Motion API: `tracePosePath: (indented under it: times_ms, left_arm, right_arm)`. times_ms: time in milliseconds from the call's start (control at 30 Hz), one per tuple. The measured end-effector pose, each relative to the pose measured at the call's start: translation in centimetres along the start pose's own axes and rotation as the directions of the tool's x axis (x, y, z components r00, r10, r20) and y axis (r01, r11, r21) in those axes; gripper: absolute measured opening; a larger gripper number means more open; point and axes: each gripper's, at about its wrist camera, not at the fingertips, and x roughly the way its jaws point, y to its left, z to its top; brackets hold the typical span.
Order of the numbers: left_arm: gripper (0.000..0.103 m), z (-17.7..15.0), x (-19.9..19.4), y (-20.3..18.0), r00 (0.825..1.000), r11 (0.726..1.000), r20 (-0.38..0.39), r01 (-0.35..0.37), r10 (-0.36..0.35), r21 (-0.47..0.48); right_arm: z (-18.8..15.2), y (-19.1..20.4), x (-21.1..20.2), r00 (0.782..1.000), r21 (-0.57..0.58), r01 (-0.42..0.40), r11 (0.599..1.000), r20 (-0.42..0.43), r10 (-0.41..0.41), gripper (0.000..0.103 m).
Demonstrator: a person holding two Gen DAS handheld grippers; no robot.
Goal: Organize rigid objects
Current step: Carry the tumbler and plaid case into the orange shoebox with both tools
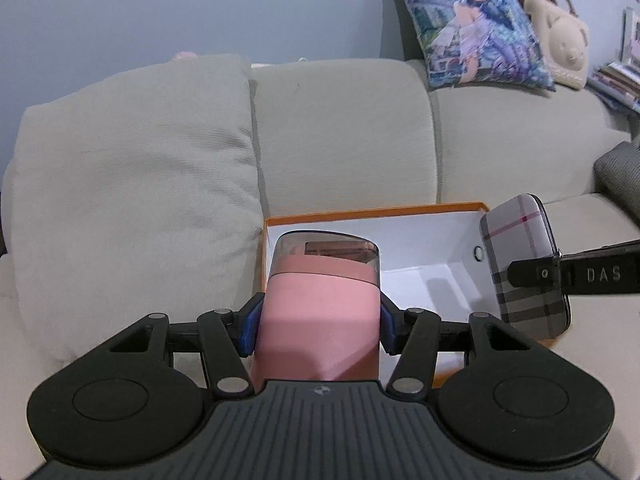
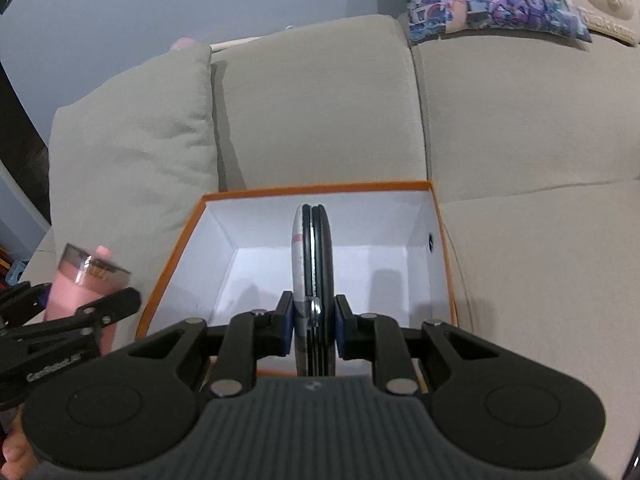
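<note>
Sitting clamped between left tongs [image 1: 318,322]: pink container [image 1: 320,300] (box [image 1: 376,212] beyond).

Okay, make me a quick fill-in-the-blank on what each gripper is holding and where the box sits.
1. The left gripper is shut on a ____ bottle.
2. The right gripper holds a case with a ____ pattern.
3. The box has an orange outside and a ____ inside.
4. The box rests on a ____.

Missing words: pink; plaid; white; sofa
</note>
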Motion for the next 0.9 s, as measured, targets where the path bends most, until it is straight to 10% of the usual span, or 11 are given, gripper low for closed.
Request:
tracePosePath:
  times_ms: [333,900]
  left_arm:
    - [0.064,1.8,8.5,-1.2,0.991,1.0,-0.136,-0.001,0.002,0.01]
    - [0.064,1.6,17.4,-2.5,0.905,0.998,-0.421,0.056,-0.056,-0.012]
  right_arm:
    - [0.8,-1.1,7.5,0.997,-0.003,0.027,1.0,-0.077,-0.027,0.02]
    - [-0.4,-3.9,13.2,0.964,-0.001,0.07,0.998,-0.257,-0.068,0.021]
